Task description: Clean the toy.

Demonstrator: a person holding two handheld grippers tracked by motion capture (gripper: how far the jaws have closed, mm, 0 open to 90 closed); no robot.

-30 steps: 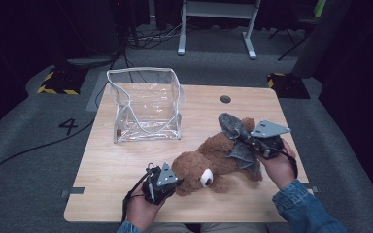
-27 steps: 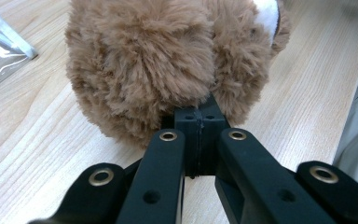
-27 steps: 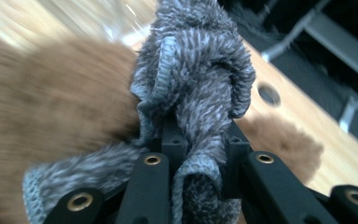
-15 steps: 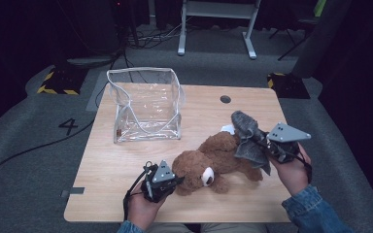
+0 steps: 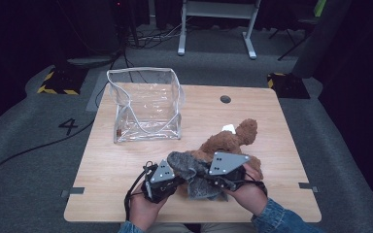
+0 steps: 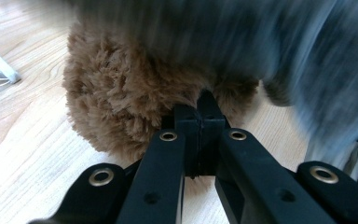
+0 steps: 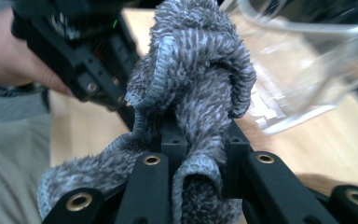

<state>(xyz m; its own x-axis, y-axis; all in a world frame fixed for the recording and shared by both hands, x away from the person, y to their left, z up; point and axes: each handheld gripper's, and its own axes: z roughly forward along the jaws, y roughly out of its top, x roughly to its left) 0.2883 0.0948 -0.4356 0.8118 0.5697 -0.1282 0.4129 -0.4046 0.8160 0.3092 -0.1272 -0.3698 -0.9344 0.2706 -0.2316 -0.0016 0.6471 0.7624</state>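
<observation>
- left gripper (image 5: 167,178) is pinched tight on the brown teddy bear's (image 5: 226,141) fur, near the surface's (image 5: 126,160) front edge
- right gripper (image 5: 209,177) is clamped on the grey fuzzy cloth (image 7: 200,79), draped over the bear right beside the left one

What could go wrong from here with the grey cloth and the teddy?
1. The left claw pinches only a tuft of the brown teddy's fur, so a hard tug may slip it free.
2. The right claw grips a bunched fold of the grey cloth; the loose rest could snag on the teddy or the left claw.
3. Both work near the table's front edge; the teddy could get dragged off.
</observation>
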